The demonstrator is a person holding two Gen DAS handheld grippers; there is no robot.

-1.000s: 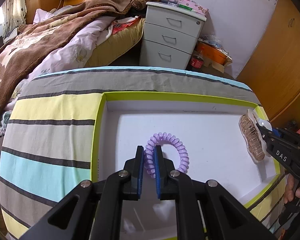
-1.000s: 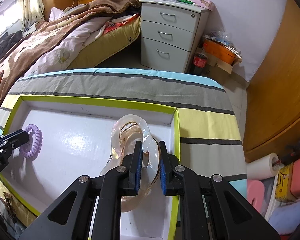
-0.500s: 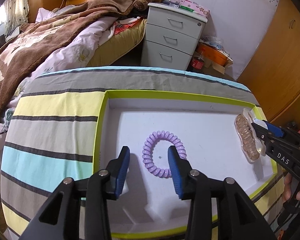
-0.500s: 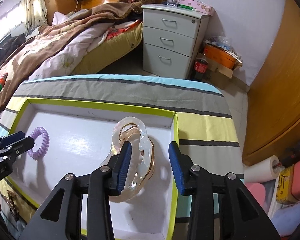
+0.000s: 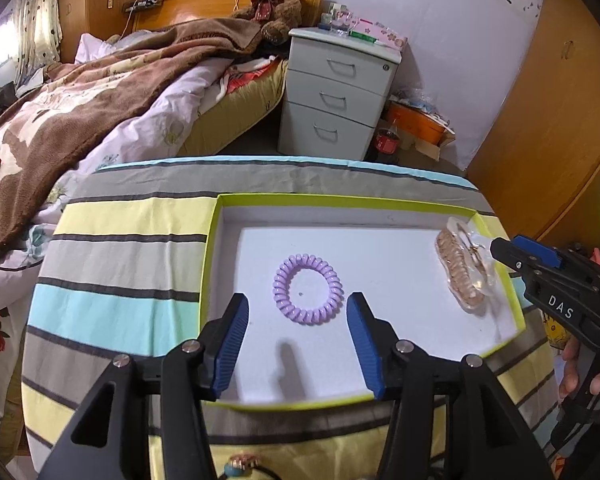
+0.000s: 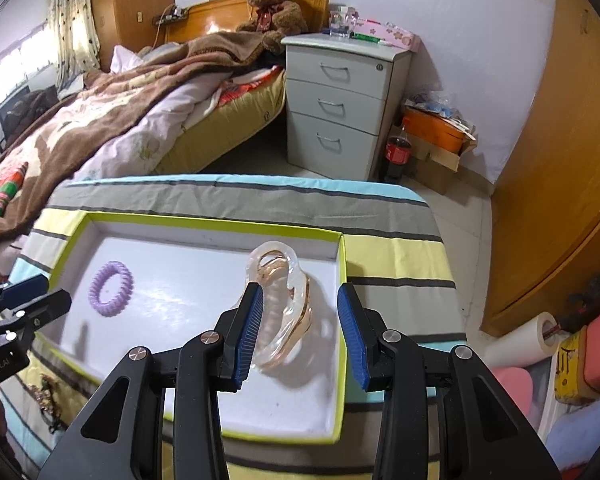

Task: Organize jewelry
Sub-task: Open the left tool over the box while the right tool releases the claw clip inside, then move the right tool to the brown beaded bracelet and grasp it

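A white tray (image 5: 500,344) (lime-rimmed) sits on a striped desk (image 5: 120,280). At left, the left gripper (image 5: 296,332), jaws just released, hovers near a purple coil hair tie (image 5: 309,294). At right, the right gripper (image 6: 300,320), jaws parted, straddles a clear hair claw (image 6: 288,300).

Pale grey three-drawer nightstand (image 6: 340,96) against wall; brown teddy bear (image 6: 274,8) left of it, red-labelled cola bottle (image 6: 398,152) right.
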